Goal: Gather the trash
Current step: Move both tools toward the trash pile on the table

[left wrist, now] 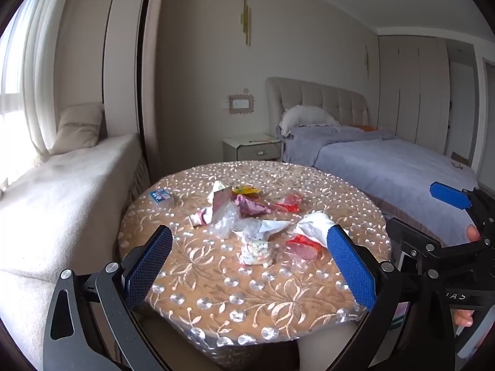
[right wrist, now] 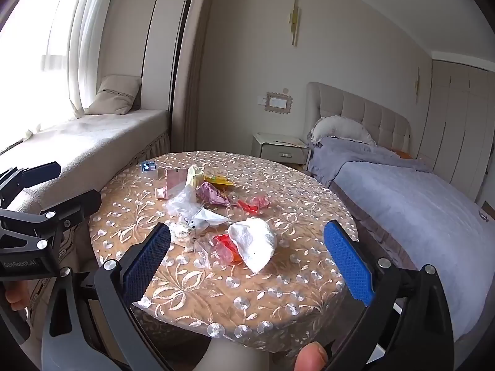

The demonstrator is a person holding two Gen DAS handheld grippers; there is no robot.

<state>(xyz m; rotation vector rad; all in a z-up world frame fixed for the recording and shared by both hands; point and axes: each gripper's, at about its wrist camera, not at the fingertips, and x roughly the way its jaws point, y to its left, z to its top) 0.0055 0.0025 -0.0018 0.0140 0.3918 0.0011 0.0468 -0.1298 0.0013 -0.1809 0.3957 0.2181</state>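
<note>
My left gripper (left wrist: pixel 250 266) gaping wide and empty, my right gripper (right wrist: pixel 247 262) likewise, both above the round table (left wrist: pixel 216 296), crumpled wrappers (left wrist: pixel 247 216) scattered ahead

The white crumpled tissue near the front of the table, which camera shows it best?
The right wrist view: the white crumpled tissue lies whole and unobstructed between the open fingers. In the left wrist view, the tissue is partly hidden behind the left gripper's blue pad.
</note>
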